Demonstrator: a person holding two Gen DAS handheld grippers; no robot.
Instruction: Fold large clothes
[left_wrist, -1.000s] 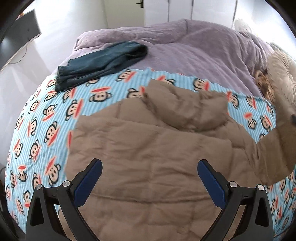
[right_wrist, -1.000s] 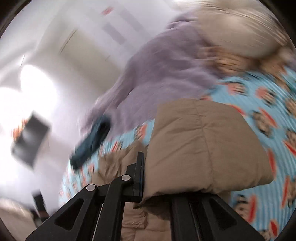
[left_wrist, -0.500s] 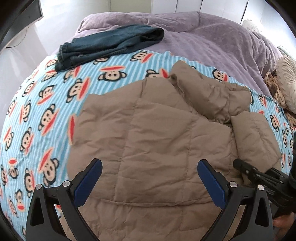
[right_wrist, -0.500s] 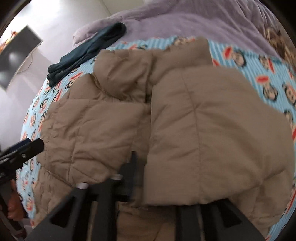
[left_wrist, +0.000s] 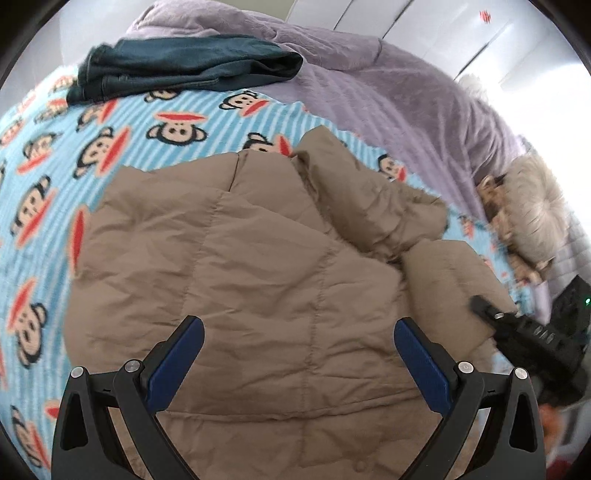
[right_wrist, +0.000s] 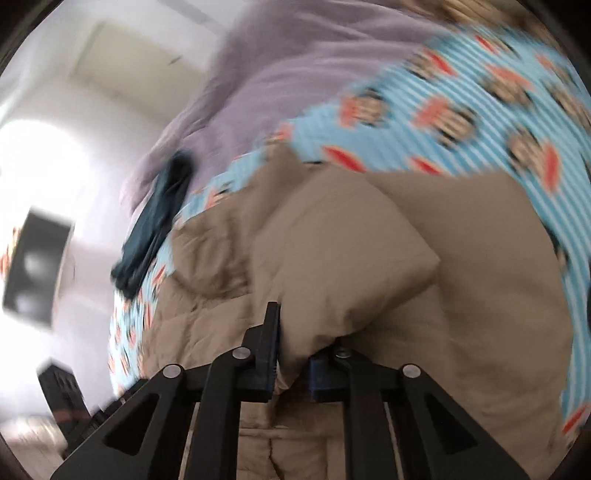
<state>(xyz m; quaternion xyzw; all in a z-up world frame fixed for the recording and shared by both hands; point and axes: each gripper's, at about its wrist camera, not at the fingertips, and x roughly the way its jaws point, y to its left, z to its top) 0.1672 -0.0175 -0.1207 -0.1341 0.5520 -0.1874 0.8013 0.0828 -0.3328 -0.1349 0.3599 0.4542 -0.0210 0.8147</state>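
Observation:
A tan puffer jacket (left_wrist: 258, 277) lies spread on the monkey-print blanket (left_wrist: 110, 147), hood (left_wrist: 369, 199) towards the far side. My left gripper (left_wrist: 299, 332) hovers open over the jacket's body, with nothing between its blue pads. One sleeve (left_wrist: 450, 273) is folded in along the jacket's right side. In the left wrist view, my right gripper (left_wrist: 480, 306) reaches that sleeve from the right. In the right wrist view, the right gripper (right_wrist: 295, 343) has its jaws closing on a fold of the jacket sleeve (right_wrist: 340, 258), and the pads pinch the fabric.
Folded dark teal jeans (left_wrist: 184, 70) lie at the far left of the bed, partly on a purple blanket (left_wrist: 388, 85). A fluffy pale pillow (left_wrist: 535, 206) sits at the right. A dark screen (right_wrist: 37, 266) hangs on the wall beyond the bed.
The right gripper carried the sleeve down onto the jacket, widened its jaws, then narrowed them on a fold again. The left gripper sank closer to the jacket and stayed open.

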